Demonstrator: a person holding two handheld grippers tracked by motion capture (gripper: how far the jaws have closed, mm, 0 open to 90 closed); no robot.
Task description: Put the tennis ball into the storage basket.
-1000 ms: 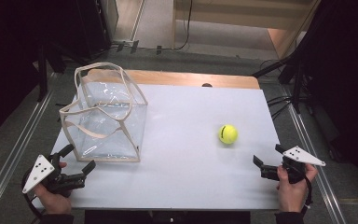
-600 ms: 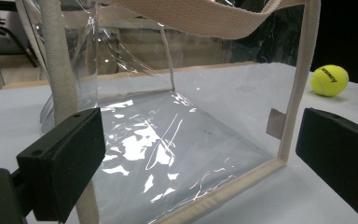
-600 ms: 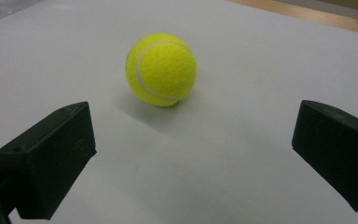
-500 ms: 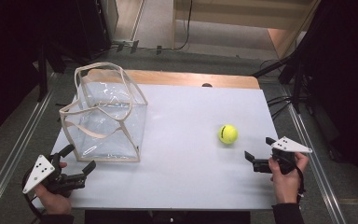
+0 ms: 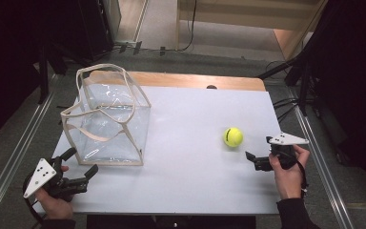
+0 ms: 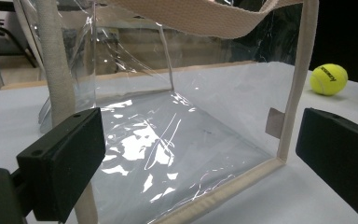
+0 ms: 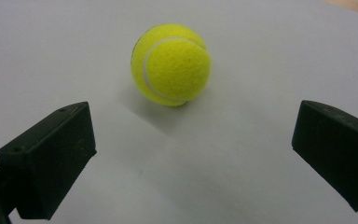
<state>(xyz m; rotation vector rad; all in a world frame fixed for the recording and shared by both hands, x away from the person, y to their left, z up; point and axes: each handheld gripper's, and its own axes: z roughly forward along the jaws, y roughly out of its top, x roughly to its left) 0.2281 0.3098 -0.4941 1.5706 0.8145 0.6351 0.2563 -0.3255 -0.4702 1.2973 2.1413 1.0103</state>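
Resting low at the near left corner of the white tabletop (image 5: 186,181), the left gripper (image 5: 83,164) is held in the person's left hand (image 5: 52,202), its fingers (image 6: 63,158) spread wide apart with nothing between them. They point at the near face of a clear plastic bag (image 5: 109,126), which stands upright just beyond them on the left part of the tabletop. The bag has cream webbing along its edges and two cream strap handles arching over its open top. In the left gripper view the bag's lower near corner sits between the two black fingers but farther off, not touched by either, and one strap runs down right behind the left finger.

Toward the right, a yellow tennis ball (image 5: 232,137) lies alone on the bare tabletop, well apart from the bag. The right gripper (image 5: 251,160), held in the person's right hand (image 5: 286,169), sits near the ball, on its near right side, pointing at it. Its fingers (image 7: 51,158) are also wide apart and hold nothing; in the right gripper view the ball (image 7: 171,64) lies ahead of them, centred in the gap but beyond the tips, casting a soft shadow on the white surface.
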